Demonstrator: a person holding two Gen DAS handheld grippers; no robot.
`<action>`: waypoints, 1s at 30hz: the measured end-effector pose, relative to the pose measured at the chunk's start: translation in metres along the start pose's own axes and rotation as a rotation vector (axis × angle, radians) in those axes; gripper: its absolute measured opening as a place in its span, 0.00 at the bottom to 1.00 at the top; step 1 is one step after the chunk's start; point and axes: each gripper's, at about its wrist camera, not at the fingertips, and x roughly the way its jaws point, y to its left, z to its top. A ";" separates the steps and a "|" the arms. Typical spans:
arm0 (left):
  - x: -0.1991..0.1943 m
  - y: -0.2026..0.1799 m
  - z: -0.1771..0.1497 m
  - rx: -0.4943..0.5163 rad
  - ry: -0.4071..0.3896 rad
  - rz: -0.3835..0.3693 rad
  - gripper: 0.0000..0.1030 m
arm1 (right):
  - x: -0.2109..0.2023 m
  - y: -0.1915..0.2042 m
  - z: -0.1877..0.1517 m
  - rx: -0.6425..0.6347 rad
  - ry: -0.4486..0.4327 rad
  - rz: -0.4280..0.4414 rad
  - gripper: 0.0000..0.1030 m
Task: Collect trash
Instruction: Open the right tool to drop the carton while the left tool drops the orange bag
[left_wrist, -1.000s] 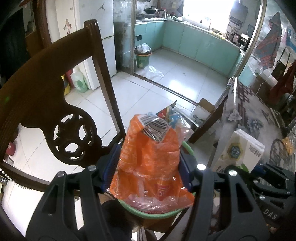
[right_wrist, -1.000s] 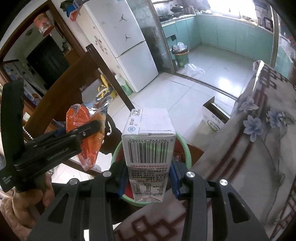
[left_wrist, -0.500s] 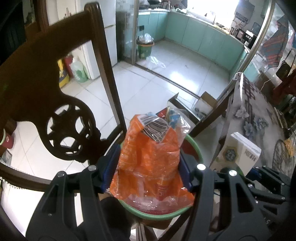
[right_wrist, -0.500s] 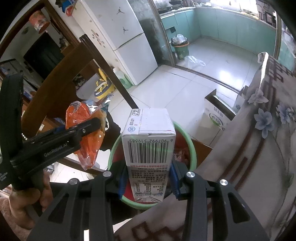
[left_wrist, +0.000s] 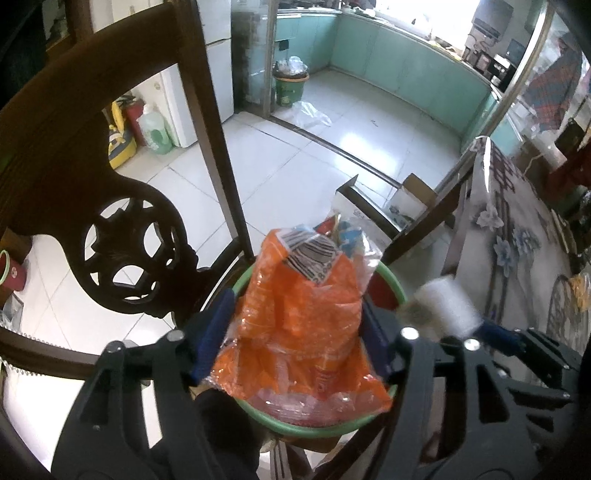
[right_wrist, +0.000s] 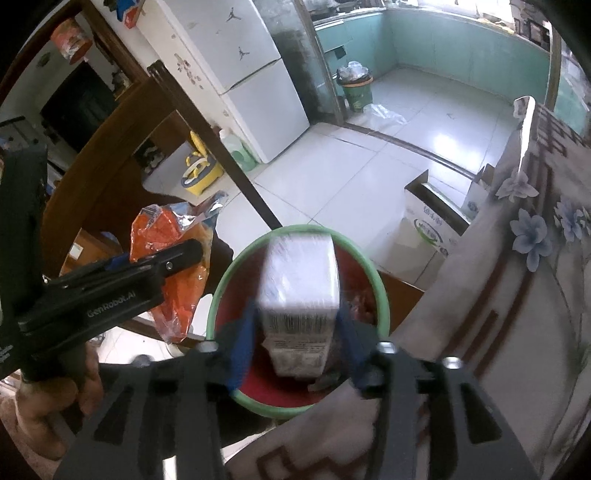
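A crumpled orange plastic bag (left_wrist: 303, 321) sits between the pads of my left gripper (left_wrist: 297, 325), just over a red bin with a green rim (left_wrist: 314, 430). The left jaws are opening, and the bag still hangs in place between them. In the right wrist view a white carton (right_wrist: 299, 288) is blurred and tips down into the bin (right_wrist: 218, 306). The jaws of my right gripper (right_wrist: 297, 314) are opening, and both pads stand clear of the carton's sides. The orange bag (right_wrist: 166, 236) and the left gripper (right_wrist: 166, 258) show at the left of that view.
A dark carved wooden chair back (left_wrist: 110, 184) stands close on the left of the bin. A table with a flowered cloth (right_wrist: 535, 295) lies close on the right. An open cardboard box (right_wrist: 424, 221) sits on the tiled floor beyond. A hand (right_wrist: 37, 398) grips the left tool.
Both grippers sank a little toward the bin. The right jaws spread and the carton slipped down, now blurred. The left jaws widened slightly around the orange bag.
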 end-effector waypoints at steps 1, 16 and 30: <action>0.001 0.001 0.000 -0.007 0.005 -0.001 0.68 | -0.001 0.000 0.000 -0.003 -0.003 -0.002 0.55; -0.021 -0.030 -0.019 0.004 -0.039 -0.045 0.89 | -0.054 -0.028 -0.028 -0.002 -0.059 -0.103 0.71; -0.165 -0.152 -0.058 0.102 -0.388 -0.192 0.95 | -0.238 -0.078 -0.095 -0.032 -0.360 -0.319 0.93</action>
